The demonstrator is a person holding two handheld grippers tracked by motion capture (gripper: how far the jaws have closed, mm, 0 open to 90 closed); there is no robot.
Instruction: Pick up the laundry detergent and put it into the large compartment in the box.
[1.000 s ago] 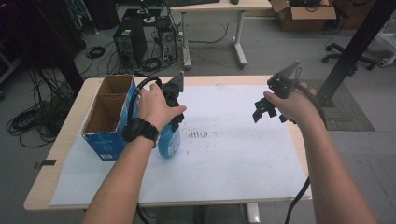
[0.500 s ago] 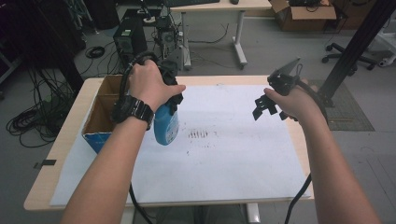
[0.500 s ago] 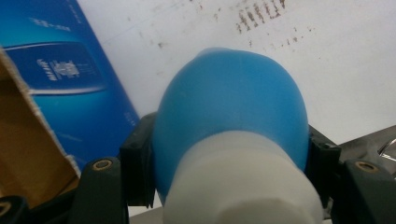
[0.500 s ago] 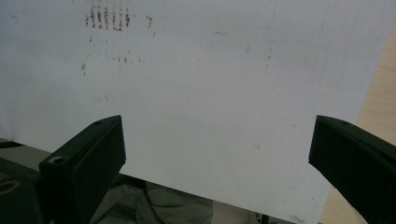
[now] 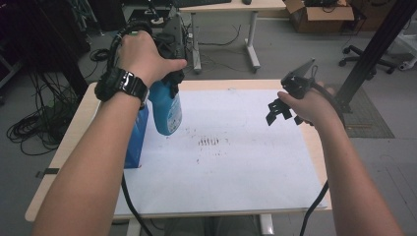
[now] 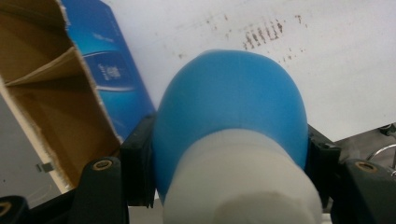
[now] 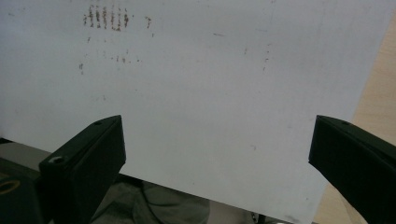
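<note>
A blue bottle (image 5: pixel 166 109) with a white cap (image 6: pixel 243 182) hangs in the air, held by my left gripper (image 5: pixel 169 73), which is shut on its neck end. In the left gripper view the jaws press both sides of the blue bottle (image 6: pixel 231 102). The bottle is lifted above the left part of the white sheet (image 5: pixel 236 162), beside the open blue cardboard box (image 5: pixel 135 140). My right gripper (image 5: pixel 281 112) hovers open over the sheet's right side with nothing between its jaws; the right gripper view shows the white sheet (image 7: pixel 201 93) under it.
Brown smudge marks (image 5: pixel 210 142) dot the middle of the sheet. The blue box (image 6: pixel 56 93) is open, with brown cardboard inside. The wooden table edge (image 5: pixel 314 147) shows at the right. Desks, cables and a cardboard box (image 5: pixel 319 10) stand on the floor behind.
My left gripper has lifted the blue bottle up from beside the box and raised it higher. The right gripper has stayed nearly still.
</note>
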